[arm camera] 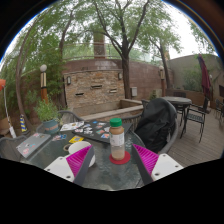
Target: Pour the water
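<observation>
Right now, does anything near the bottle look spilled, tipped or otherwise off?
Nothing stands out. The bottle stands upright on the glass table, between the open fingers with a gap at each side. No spill shows on the glass.

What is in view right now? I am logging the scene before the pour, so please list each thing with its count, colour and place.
Bottle: one, clear with an orange-red cap and a green band, upright on the table between the fingers, with gaps at both sides.
Glass table: one, under the bottle.
Yellow thing: one, beside the left finger; too small to identify.
Covered grill: one, black, beyond the right finger.
Stone fireplace: one, brown, far behind.
Chairs: dark, at a far table.
Gripper: one, pink pads, open.
</observation>
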The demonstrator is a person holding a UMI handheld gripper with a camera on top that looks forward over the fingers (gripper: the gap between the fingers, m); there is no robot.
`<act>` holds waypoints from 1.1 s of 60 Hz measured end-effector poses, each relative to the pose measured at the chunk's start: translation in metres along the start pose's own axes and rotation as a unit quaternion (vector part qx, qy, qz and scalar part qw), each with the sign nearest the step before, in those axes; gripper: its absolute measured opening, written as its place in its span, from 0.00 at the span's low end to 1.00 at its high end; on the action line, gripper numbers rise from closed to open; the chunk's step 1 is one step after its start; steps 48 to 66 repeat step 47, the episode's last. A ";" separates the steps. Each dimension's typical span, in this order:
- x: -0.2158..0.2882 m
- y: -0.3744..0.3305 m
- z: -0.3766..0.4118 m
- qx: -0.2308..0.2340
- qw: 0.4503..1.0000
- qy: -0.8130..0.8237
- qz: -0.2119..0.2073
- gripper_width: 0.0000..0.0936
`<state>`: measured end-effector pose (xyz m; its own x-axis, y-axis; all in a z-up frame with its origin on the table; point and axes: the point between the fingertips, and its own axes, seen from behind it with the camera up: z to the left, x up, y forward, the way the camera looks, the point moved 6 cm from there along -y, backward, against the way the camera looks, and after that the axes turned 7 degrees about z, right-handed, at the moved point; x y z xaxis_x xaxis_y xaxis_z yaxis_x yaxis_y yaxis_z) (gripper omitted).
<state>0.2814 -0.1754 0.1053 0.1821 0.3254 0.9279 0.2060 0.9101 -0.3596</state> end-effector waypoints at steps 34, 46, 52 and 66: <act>-0.039 -0.250 0.052 -0.008 0.999 -0.033 -0.003 0.89; -0.034 -0.259 0.057 0.005 1.000 -0.021 -0.018 0.89; -0.034 -0.261 0.057 0.006 1.000 -0.019 -0.018 0.89; -0.034 -0.261 0.057 0.006 1.000 -0.019 -0.018 0.89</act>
